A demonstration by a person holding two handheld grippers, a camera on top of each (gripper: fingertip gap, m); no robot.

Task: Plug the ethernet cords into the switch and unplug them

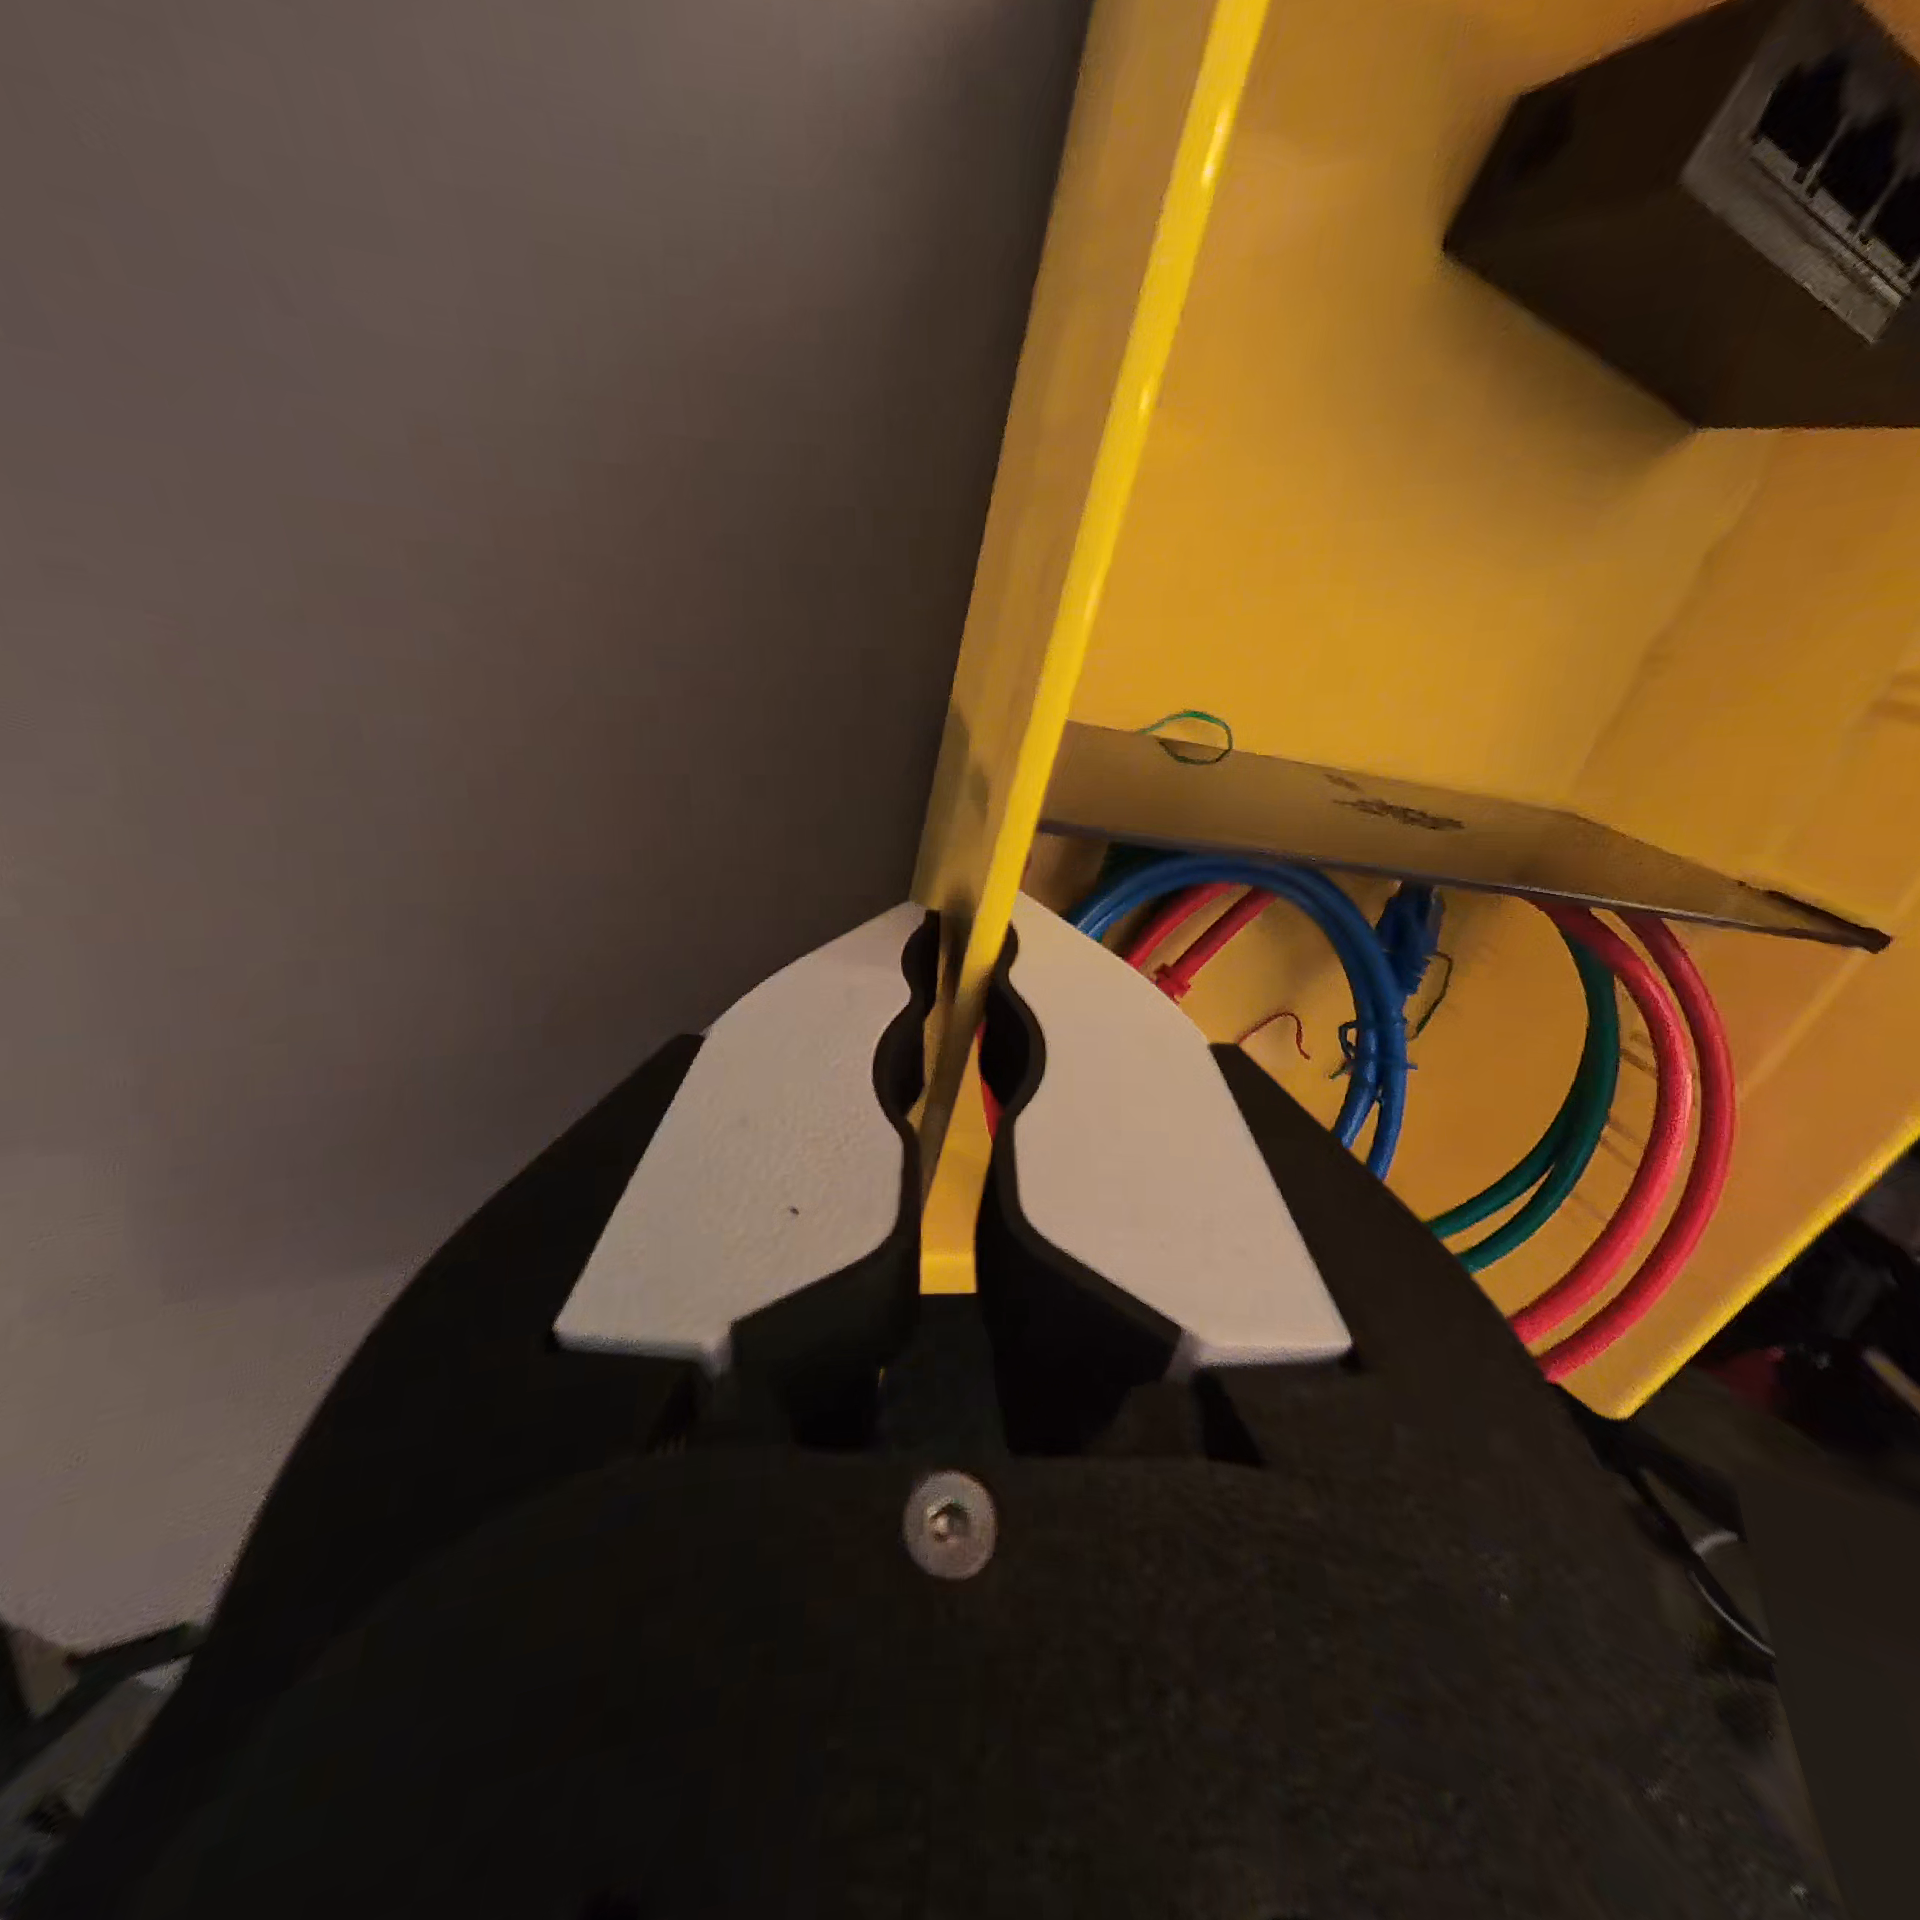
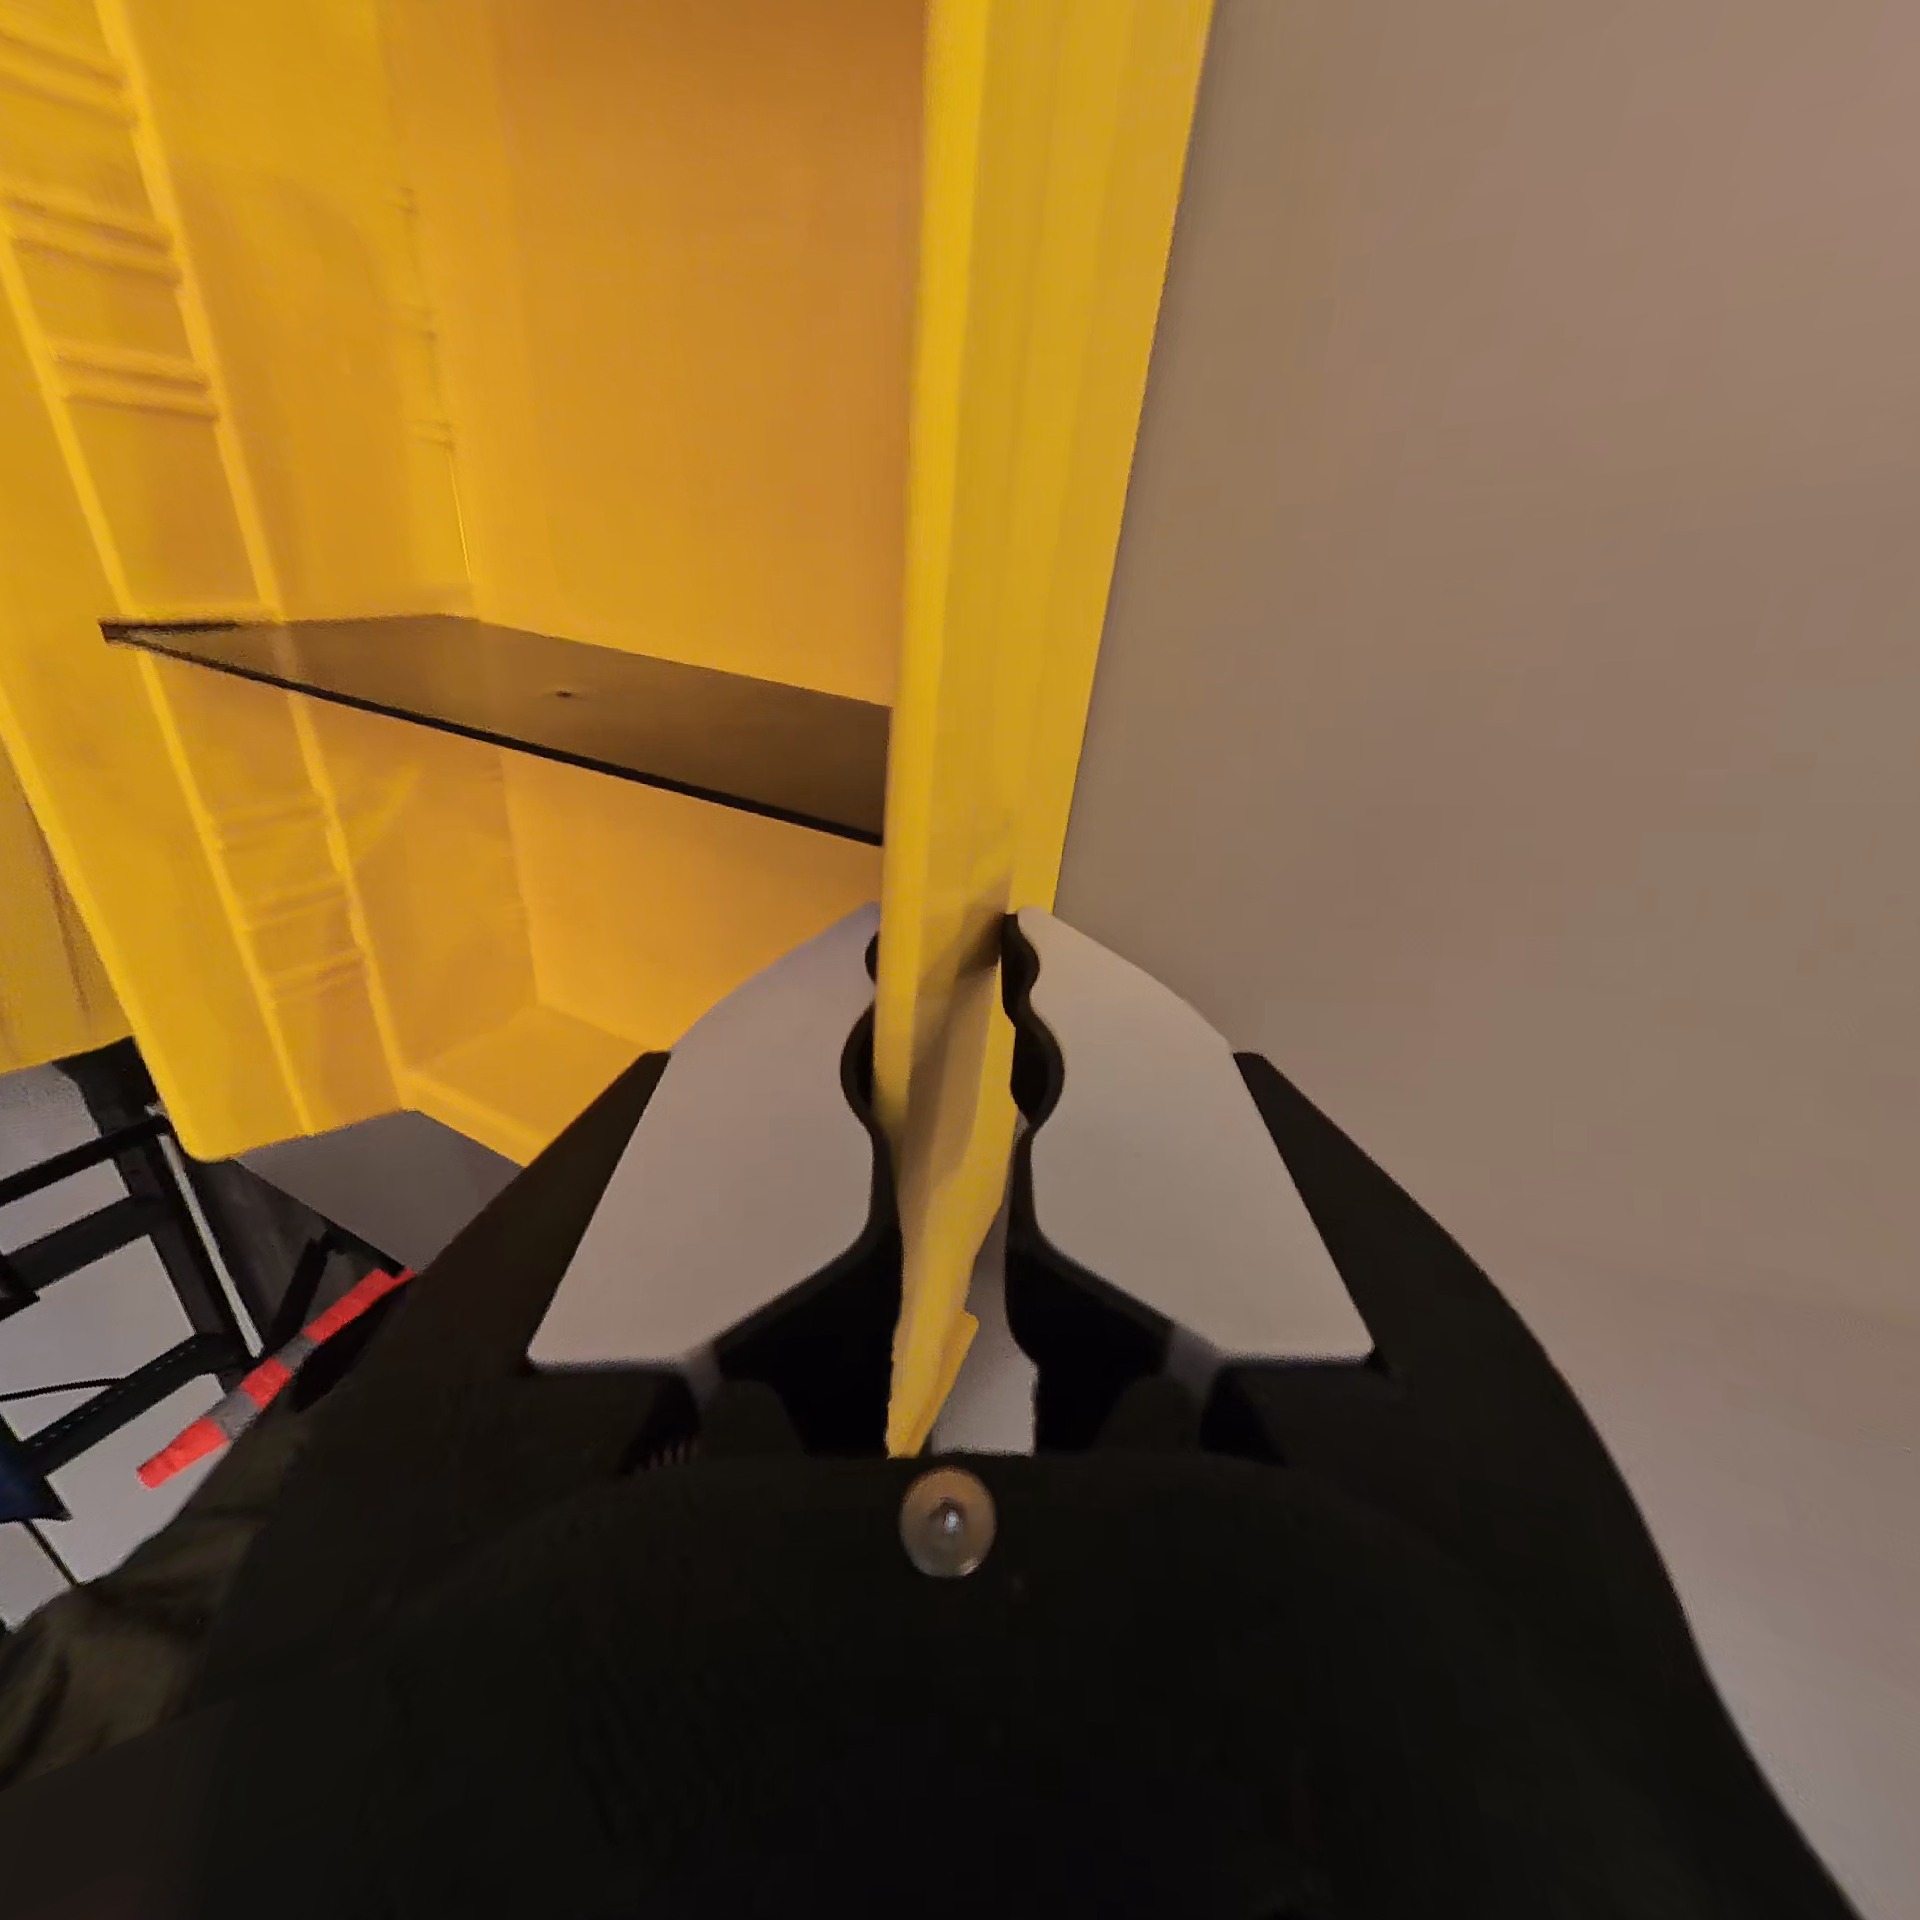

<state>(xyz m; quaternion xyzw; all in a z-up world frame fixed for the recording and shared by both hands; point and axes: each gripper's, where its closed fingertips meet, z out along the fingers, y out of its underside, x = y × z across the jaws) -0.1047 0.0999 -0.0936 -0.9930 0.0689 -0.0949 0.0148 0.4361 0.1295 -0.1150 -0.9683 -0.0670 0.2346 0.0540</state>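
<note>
A yellow bin stands on its side against a grey wall. My left gripper (image 1: 961, 935) is shut on the thin edge of the bin's left wall (image 1: 1122, 436). Inside, the grey switch (image 1: 1829, 166) with open ports sits at the top right. Coiled blue (image 1: 1371, 997), red (image 1: 1704, 1101) and green (image 1: 1590, 1060) ethernet cords lie under a dark shelf (image 1: 1455, 831), and a blue plug (image 1: 1408, 935) hangs loose there. My right gripper (image 2: 940, 935) is shut on the bin's right wall (image 2: 1049, 416); yellow plastic fills the space between its pads.
A dark shelf (image 2: 520, 686) spans the bin in the right wrist view. A grey wall (image 2: 1507, 623) lies beyond each held edge. A black frame (image 2: 135, 1247) and a red-and-grey striped bar (image 2: 281, 1371) lie at the lower left. Across from one pair of fingers to the other is roughly 55 cm.
</note>
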